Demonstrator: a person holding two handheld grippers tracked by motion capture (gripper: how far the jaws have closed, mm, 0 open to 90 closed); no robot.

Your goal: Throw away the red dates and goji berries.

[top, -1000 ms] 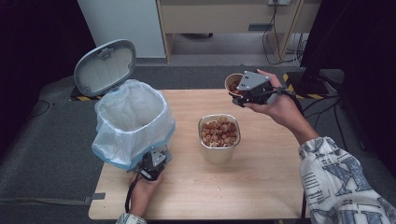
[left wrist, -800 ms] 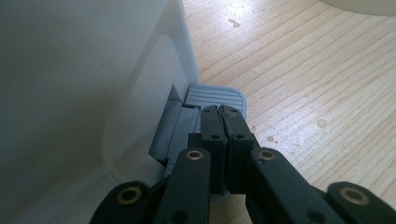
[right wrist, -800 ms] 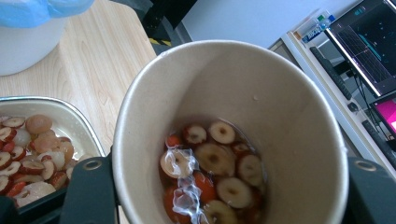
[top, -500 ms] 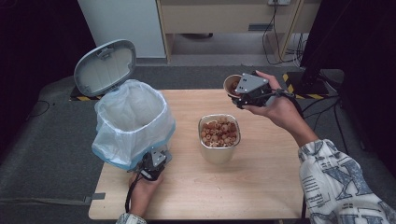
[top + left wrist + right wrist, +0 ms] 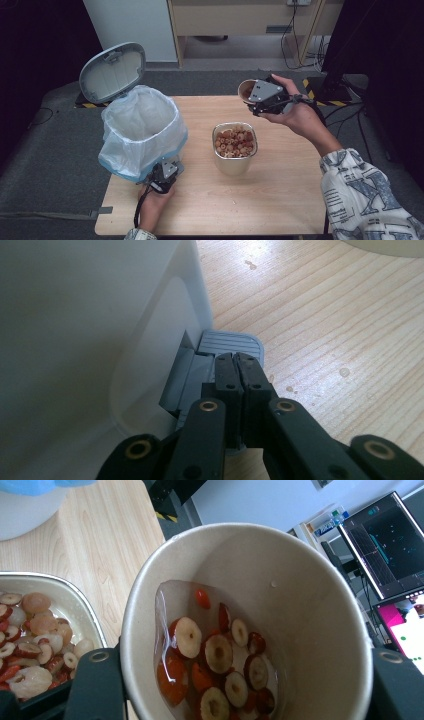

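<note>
My right gripper (image 5: 264, 97) is shut on a paper cup (image 5: 246, 90), held in the air over the table's far right side. In the right gripper view the cup (image 5: 300, 605) is tilted and holds liquid with sliced red dates (image 5: 215, 655). A white pedal bin (image 5: 140, 130) with a blue-edged liner stands at the table's left, its grey lid (image 5: 112, 72) raised. My left gripper (image 5: 162, 177) is shut at the bin's foot. In the left gripper view its closed tips (image 5: 236, 360) rest on the grey pedal (image 5: 230, 342).
A metal container (image 5: 235, 164) full of dried fruit pieces stands mid-table, below and left of the cup; its rim (image 5: 75, 587) is near the cup in the right gripper view. Bare wooden tabletop (image 5: 280, 200) lies in front. Small droplets dot the wood by the pedal.
</note>
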